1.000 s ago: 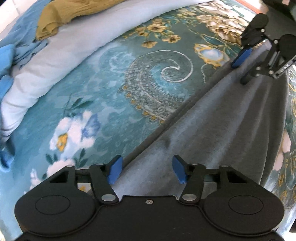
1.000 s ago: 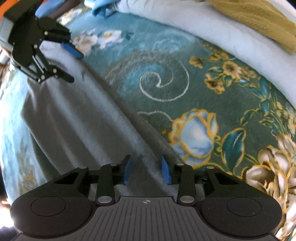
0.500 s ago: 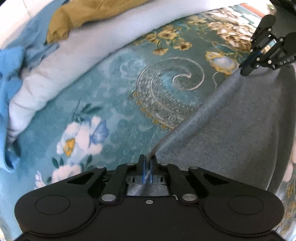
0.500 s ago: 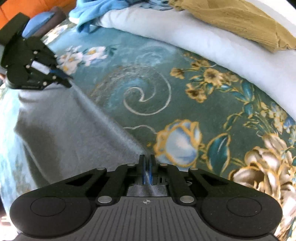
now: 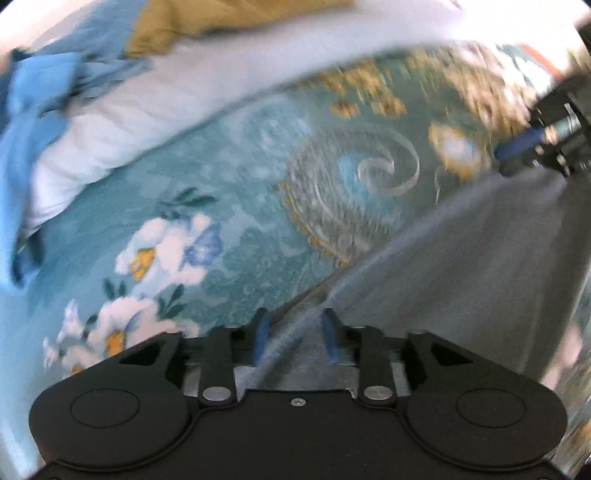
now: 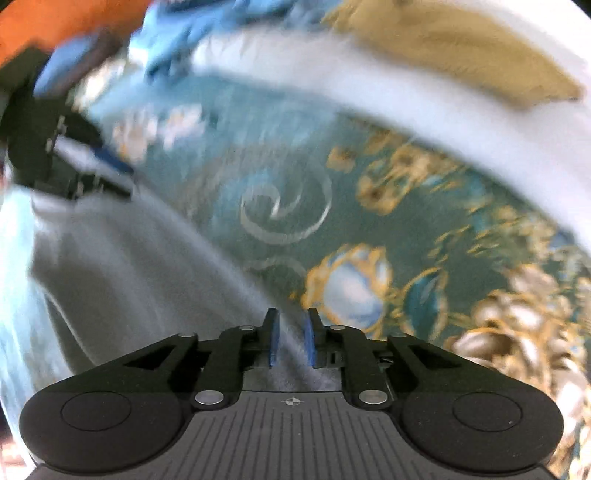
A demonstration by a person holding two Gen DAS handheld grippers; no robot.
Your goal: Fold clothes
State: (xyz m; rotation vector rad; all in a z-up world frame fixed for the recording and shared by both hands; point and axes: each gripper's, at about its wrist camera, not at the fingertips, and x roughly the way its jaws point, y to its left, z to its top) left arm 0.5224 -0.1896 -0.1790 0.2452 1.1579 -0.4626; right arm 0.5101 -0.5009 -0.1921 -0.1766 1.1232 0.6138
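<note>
A grey garment (image 5: 461, 258) lies spread on a teal floral bedspread (image 5: 229, 206). One corner of its far edge runs between the blue pads of my left gripper (image 5: 296, 332), whose jaws are opening and stand clear of the cloth. The right wrist view shows the same grey garment (image 6: 129, 266), its other corner between the pads of my right gripper (image 6: 291, 339). Those jaws are opening too, with a narrower gap. Each gripper shows in the other's view: the right gripper (image 5: 513, 159) at the far right, the left gripper (image 6: 118, 175) at the far left. Both views are motion-blurred.
A long white pillow (image 5: 147, 122) lies along the back of the bed. On it rest a mustard garment (image 5: 221, 18) and a crumpled blue garment (image 5: 29, 110). Something orange (image 6: 44, 26) shows at the top left in the right wrist view.
One second ago both grippers were open over the garment's edge, then they shut on it. Now both pairs of jaws have parted again and both grippers have lifted and rolled.
</note>
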